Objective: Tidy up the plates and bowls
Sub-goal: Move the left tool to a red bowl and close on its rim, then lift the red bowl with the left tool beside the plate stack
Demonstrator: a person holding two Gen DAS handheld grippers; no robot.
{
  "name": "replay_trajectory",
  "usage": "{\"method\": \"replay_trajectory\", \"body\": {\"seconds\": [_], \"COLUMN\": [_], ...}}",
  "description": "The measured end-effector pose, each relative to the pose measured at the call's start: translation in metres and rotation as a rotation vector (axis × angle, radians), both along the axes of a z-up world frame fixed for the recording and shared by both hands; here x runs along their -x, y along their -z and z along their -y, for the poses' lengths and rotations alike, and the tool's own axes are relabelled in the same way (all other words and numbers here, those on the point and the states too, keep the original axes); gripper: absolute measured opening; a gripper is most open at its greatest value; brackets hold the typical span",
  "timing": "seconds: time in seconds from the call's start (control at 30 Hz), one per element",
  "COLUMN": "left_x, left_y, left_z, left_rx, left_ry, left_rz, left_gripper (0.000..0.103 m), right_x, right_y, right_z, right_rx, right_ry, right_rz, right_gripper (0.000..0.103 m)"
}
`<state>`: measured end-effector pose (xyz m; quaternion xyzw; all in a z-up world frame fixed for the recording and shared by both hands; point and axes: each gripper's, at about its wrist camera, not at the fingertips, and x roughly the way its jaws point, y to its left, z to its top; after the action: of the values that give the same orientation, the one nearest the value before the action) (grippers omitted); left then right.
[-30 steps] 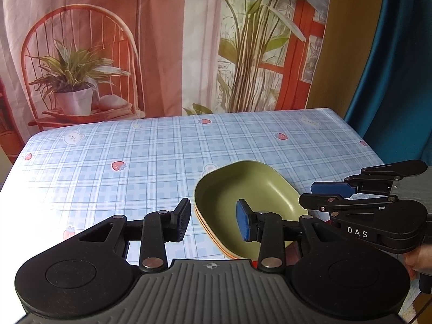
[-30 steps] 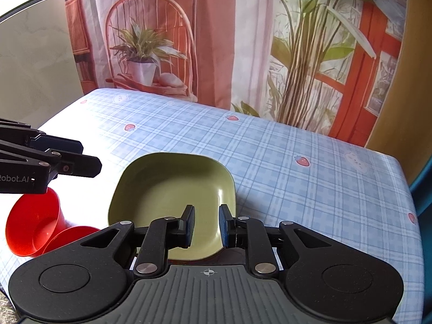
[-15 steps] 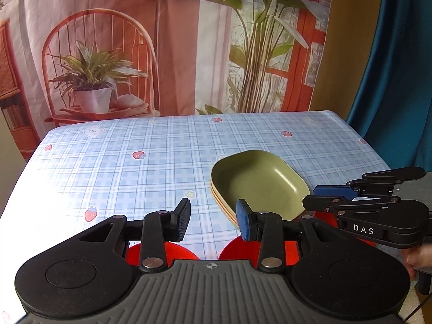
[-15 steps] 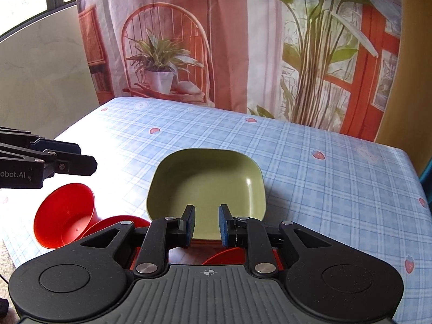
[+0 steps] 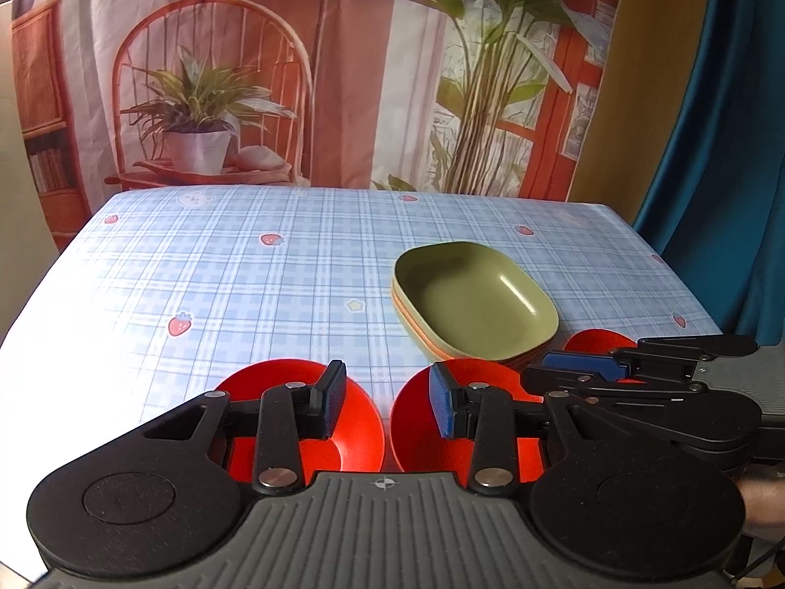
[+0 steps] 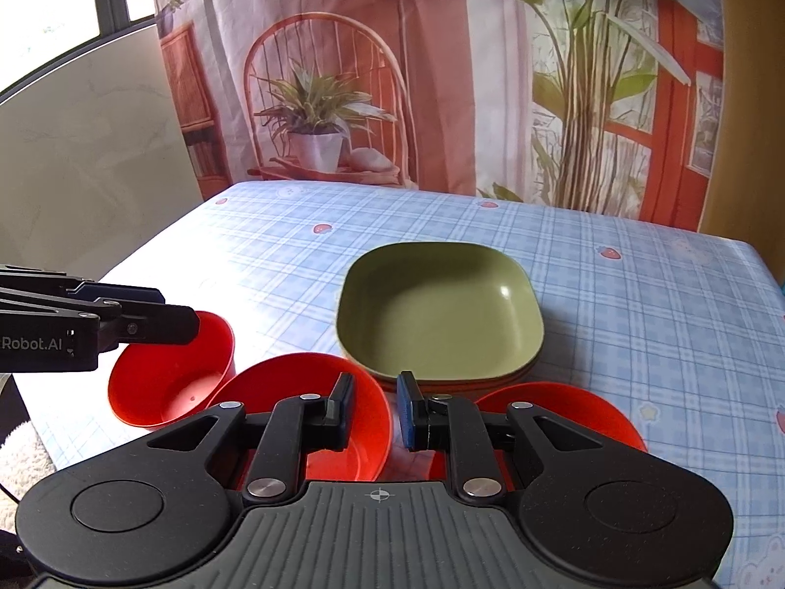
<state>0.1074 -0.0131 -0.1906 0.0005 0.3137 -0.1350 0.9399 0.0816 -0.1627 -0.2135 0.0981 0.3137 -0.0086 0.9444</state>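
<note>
A stack of square plates with a green one on top [image 5: 473, 302] [image 6: 436, 311] sits on the checked tablecloth. Three red bowls stand along the near edge: left [image 5: 355, 429] [image 6: 169, 370], middle [image 5: 414, 422] [image 6: 299, 392], right [image 5: 598, 343] [image 6: 588, 405]. My left gripper [image 5: 387, 405] is open and empty, above the gap between the left and middle bowls. My right gripper [image 6: 375, 410] is open and empty, above the gap between the middle and right bowls. Each gripper shows from the side in the other's view, the left gripper [image 6: 147, 316] and the right gripper [image 5: 579, 368].
The table [image 5: 245, 270] is covered by a blue checked cloth with strawberry prints. A printed curtain backdrop [image 5: 343, 73] hangs behind it. A blue curtain [image 5: 726, 147] hangs at the right. The table's near edge runs under the grippers.
Both grippers have pulled back and up from the plate stack. The red bowls along the near edge have come into view below the fingers. Both stay open.
</note>
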Motion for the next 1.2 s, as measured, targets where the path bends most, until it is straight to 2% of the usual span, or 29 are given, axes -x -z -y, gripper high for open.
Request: {"method": "replay_trajectory", "body": {"seconds": [0.07, 0.2, 0.3, 0.5, 1.1, 1.17, 1.2], "left_x": [0.003, 0.004, -0.001, -0.008, -0.015, -0.015, -0.015], "left_y": [0.001, 0.003, 0.008, 0.022, 0.051, 0.053, 0.054], "left_z": [-0.012, -0.031, -0.048, -0.071, -0.079, -0.08, -0.08], "left_rx": [0.03, 0.007, 0.043, 0.067, 0.152, 0.161, 0.165], "left_ry": [-0.039, -0.108, -0.146, -0.223, -0.236, -0.237, -0.234], "left_rz": [-0.007, -0.014, -0.05, -0.105, -0.209, -0.213, -0.215], "left_gripper": [0.039, 0.039, 0.039, 0.039, 0.039, 0.037, 0.032], "right_x": [-0.005, -0.022, -0.037, -0.065, -0.095, -0.095, -0.095], "right_y": [-0.001, -0.002, 0.0, 0.008, 0.025, 0.026, 0.026], "right_z": [-0.008, -0.021, -0.034, -0.059, -0.073, -0.075, -0.075], "right_rx": [0.007, 0.002, 0.006, 0.006, -0.022, -0.026, -0.027], "right_ry": [-0.027, -0.078, -0.117, -0.187, -0.233, -0.239, -0.242], "right_rz": [0.001, -0.003, -0.011, -0.035, -0.109, -0.112, -0.113], "right_gripper": [0.017, 0.018, 0.018, 0.018, 0.018, 0.018, 0.017]}}
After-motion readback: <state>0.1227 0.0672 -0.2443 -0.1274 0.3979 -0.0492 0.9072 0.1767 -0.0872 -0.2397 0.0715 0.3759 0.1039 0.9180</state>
